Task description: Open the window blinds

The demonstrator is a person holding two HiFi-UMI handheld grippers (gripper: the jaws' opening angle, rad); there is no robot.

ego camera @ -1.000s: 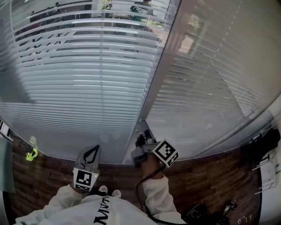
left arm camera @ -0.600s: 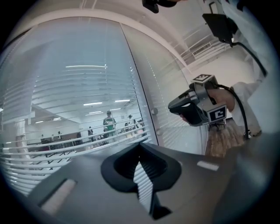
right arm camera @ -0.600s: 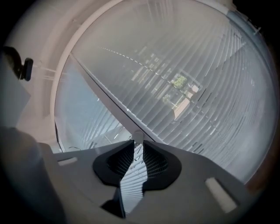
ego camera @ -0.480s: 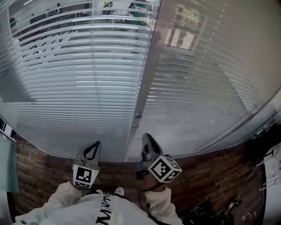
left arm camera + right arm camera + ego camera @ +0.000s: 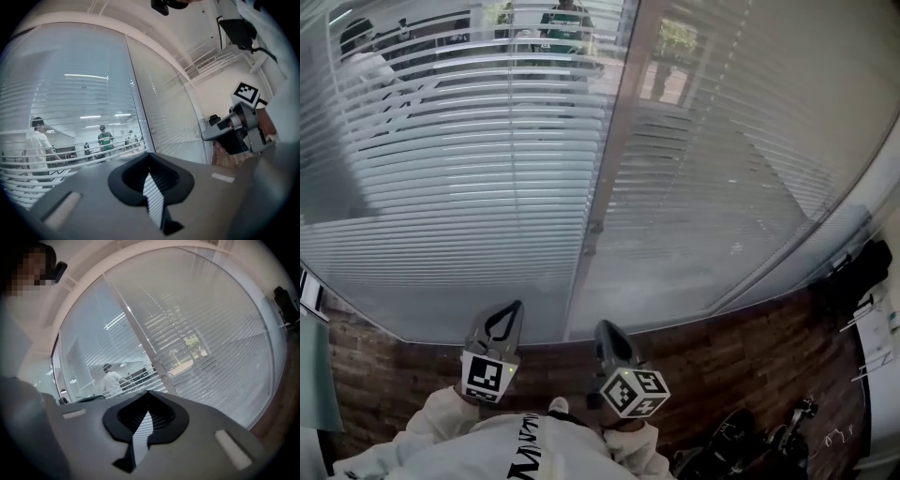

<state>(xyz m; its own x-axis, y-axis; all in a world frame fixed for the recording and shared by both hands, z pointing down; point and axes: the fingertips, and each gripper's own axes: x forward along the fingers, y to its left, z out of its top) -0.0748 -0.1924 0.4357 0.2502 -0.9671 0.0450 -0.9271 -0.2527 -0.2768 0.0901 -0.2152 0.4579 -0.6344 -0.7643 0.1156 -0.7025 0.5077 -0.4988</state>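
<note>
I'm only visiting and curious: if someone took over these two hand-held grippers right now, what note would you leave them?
Left gripper: jaws together, nothing in them, held low in front of the left blind.
Right gripper: jaws together, empty, beside it, below the post between the two panes.
Neither touches a blind.
Done: the left blind's slats are tilted enough that people beyond the glass show through.
Left: the right blind looks mostly closed, giving only a hazy view, so it is probably next. I can't make out a cord or wand.

Two blinds [image 5: 459, 187] [image 5: 722, 187], two claws [image 5: 512, 309] [image 5: 606, 330]
</note>
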